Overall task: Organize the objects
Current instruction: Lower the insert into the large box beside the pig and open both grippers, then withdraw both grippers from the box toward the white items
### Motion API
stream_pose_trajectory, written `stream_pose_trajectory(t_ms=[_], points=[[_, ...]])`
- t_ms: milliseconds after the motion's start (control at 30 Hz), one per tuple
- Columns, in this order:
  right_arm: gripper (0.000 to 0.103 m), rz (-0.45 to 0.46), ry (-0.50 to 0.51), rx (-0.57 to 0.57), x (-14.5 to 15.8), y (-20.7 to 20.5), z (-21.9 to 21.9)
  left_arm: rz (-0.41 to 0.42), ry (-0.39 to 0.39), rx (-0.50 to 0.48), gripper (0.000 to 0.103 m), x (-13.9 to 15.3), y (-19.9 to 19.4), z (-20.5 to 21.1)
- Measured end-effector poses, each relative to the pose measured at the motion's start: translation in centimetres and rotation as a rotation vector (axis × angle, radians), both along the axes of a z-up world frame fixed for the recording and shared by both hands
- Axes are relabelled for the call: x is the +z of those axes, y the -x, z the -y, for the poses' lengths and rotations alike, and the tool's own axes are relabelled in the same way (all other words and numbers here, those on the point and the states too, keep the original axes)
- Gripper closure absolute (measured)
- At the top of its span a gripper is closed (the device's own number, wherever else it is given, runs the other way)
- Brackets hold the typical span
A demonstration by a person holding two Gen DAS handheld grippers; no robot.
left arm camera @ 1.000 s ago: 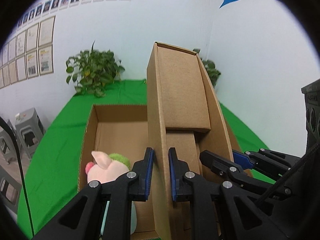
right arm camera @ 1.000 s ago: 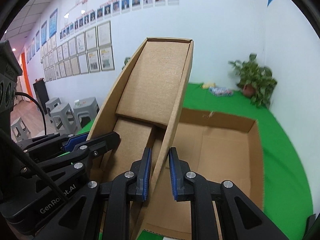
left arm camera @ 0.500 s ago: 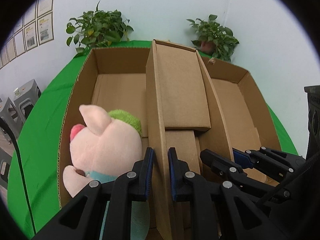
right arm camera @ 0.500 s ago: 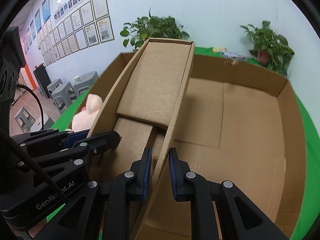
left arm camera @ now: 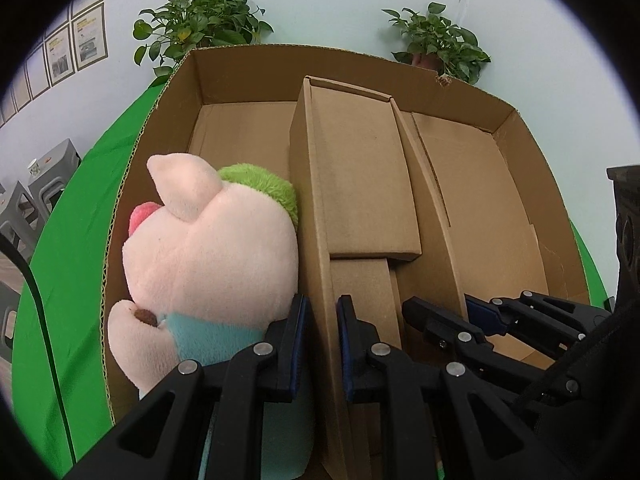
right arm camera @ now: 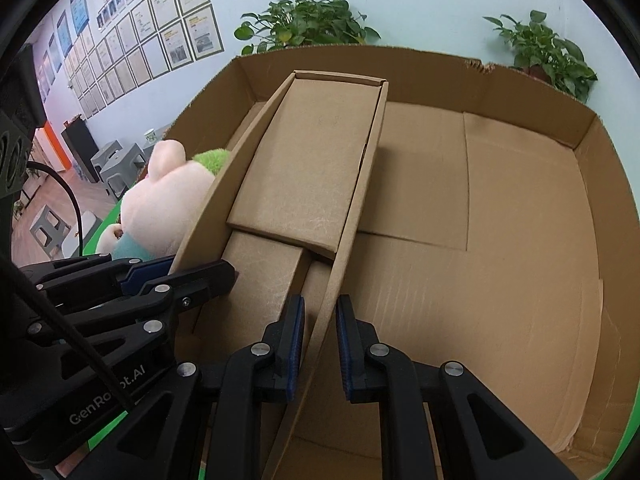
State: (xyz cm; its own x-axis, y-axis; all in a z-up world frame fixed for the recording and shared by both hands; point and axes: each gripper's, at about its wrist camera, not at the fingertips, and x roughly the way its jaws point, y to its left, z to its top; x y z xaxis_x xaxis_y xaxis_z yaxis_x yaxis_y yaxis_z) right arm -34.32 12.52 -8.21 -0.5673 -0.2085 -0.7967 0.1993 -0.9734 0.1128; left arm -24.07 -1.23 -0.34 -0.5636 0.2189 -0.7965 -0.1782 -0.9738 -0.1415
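A long open small cardboard box (left arm camera: 360, 184) (right arm camera: 316, 160) lies low inside a large open carton (left arm camera: 512, 184) (right arm camera: 520, 208), beside a pink pig plush (left arm camera: 208, 256) (right arm camera: 160, 200) with a green tuft and teal shirt at the carton's left. My left gripper (left arm camera: 320, 340) is shut on the small box's left wall, next to the plush. My right gripper (right arm camera: 320, 344) is shut on its right wall. Each gripper shows in the other's view: the right one (left arm camera: 460, 316) and the left one (right arm camera: 180, 276).
The carton sits on a green tablecloth (left arm camera: 68, 280). Two potted plants (left arm camera: 200, 20) (left arm camera: 436, 40) stand behind it by the wall. Grey stools (left arm camera: 44, 188) stand left of the table. The carton's right half (right arm camera: 500, 240) holds only its flat floor flaps.
Both grippers have carried the small box down from above the carton into it, tilting forward. The plush and carton now look much closer and larger.
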Motion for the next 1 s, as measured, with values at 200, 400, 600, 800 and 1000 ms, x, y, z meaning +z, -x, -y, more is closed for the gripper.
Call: stream_pose_trajectory(t_ms=[200, 400, 600, 800, 1000], points=[[0.092, 0.004, 0.001, 0.0, -0.6, -0.3, 0.6, -0.007, -0.002, 0.01, 0.085, 0.4, -0.6, 0.2], [0.093, 0.028, -0.03, -0.013, -1.7, -0.2, 1.4, -0.038, -0.025, 0.027, 0.085, 1.5, -3.2, 0.8], [0.091, 0.036, -0.044, -0.019, -2.7, -0.4, 2.4, -0.103, 0.022, 0.056, 0.08, 2.8, -6.0, 1.6], [0.056, -0.008, -0.033, -0.033, -0.4, -2.8, 2.1, -0.155, -0.014, 0.134, 0.072, 3.9, -8.3, 3.7], [0.039, -0.009, -0.02, -0.01, 3.2, -6.4, 1.7, -0.191, -0.035, 0.197, 0.072, 4.2, -10.6, 5.4]])
